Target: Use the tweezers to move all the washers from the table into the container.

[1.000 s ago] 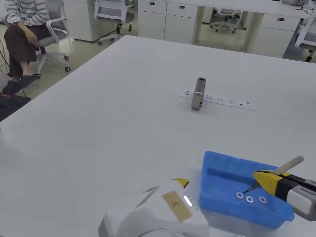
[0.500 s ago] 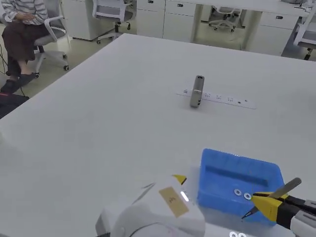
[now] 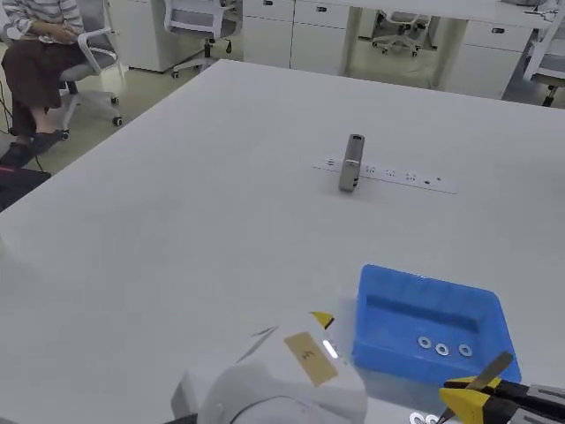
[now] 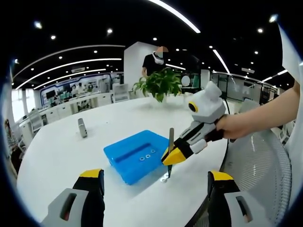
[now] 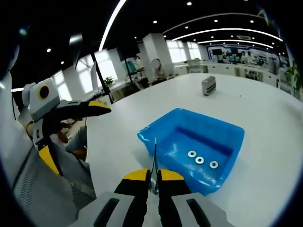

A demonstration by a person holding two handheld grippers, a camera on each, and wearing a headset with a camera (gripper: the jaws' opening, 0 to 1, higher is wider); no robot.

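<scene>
A person (image 3: 35, 40) sits on an office chair (image 3: 97, 53) at the far left, well away from the white table (image 3: 177, 221). At the near edge of the table, left of the container, is the left gripper (image 4: 156, 176). Its two yellow-tipped jaws stand wide apart with nothing between them.

Further back, near the middle of the table, a small grey device (image 3: 353, 162) stands upright at the left end of a flat white power strip (image 3: 402, 178).

To the right of the left gripper sits the blue container (image 3: 388, 305), a shallow rectangular tray. Three washers (image 3: 442, 350) lie in a short row on its floor, toward the near right corner, close together.

Just outside the container's near wall, loose washers (image 3: 424, 418) lie on the table, partly cut off by the bottom of the head view.

At the far right, a hand (image 4: 233, 127) holds the right gripper (image 5: 154, 176). Its jaws are closed tightly on the tweezers (image 4: 170, 144), which stick out past the yellow tips. The points of the tweezers angle down over a loose washer beside the container. Whether they touch it cannot be told.
</scene>
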